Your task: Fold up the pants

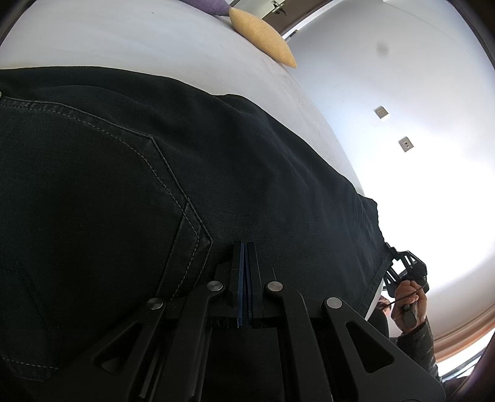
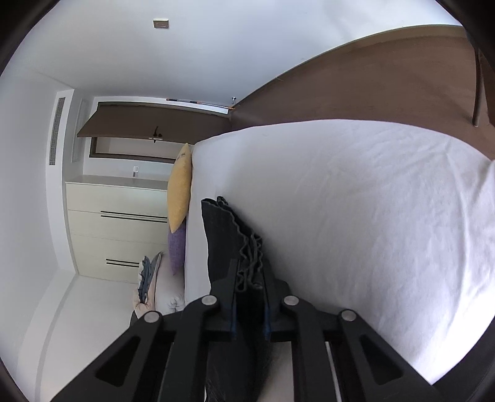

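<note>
Dark navy pants (image 1: 154, 173) lie spread on a white bed (image 1: 148, 40), back pocket with pale stitching at the left. My left gripper (image 1: 246, 247) is shut, its blue pads pressed together at the near edge of the pants; whether cloth is between them is hidden. My right gripper (image 2: 250, 269) is shut on the bunched hem end of the pants (image 2: 229, 238) at the edge of the bed (image 2: 355, 216). In the left wrist view the right gripper (image 1: 390, 252) shows at the pants' far leg end, held by a hand.
A yellow pillow (image 1: 263, 34) and a purple pillow (image 1: 210, 4) lie at the head of the bed. In the right wrist view a cream drawer chest (image 2: 117, 222) stands beyond the bed, with clothes piled (image 2: 148, 278) low beside it.
</note>
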`<action>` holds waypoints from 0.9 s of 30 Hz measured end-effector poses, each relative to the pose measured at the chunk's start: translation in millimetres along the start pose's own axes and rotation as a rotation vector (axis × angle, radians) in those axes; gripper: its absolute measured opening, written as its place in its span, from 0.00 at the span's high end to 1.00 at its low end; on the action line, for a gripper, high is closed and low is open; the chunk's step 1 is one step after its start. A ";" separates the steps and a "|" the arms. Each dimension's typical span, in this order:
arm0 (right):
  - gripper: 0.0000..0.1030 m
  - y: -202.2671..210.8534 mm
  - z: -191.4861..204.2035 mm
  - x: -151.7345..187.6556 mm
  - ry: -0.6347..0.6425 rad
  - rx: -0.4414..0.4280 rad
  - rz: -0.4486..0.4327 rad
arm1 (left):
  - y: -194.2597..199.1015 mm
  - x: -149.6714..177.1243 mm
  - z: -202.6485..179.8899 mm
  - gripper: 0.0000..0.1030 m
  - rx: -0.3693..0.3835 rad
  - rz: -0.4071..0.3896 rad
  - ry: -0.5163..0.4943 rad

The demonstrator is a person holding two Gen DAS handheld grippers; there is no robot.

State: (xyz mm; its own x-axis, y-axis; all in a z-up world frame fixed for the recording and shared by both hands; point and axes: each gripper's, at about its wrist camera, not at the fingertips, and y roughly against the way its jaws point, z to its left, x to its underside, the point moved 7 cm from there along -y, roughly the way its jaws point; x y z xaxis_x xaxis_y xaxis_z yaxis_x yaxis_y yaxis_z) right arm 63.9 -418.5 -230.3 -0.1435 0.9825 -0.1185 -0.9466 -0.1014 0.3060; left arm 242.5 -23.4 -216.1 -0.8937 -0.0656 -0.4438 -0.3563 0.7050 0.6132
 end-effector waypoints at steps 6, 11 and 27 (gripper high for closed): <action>0.89 5.2 25.4 9.0 0.135 0.087 -0.019 | 0.8 1.1 0.3 0.98 -0.001 -0.002 -0.003; 0.89 -5.6 80.6 48.0 0.427 0.176 0.024 | 0.6 1.2 -0.1 0.98 -0.003 -0.004 -0.003; 0.89 -75.3 108.2 253.3 1.597 0.644 0.073 | -12.1 -4.9 -51.7 0.65 0.089 0.031 0.069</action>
State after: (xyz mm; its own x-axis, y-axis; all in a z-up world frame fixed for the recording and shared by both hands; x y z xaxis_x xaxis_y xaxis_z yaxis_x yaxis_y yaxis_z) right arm 130.0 -145.1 -181.1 -0.6773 -0.1763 -0.7143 -0.7242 0.3306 0.6051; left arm 237.1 -68.1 -187.5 -0.9218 -0.0890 -0.3772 -0.3049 0.7674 0.5640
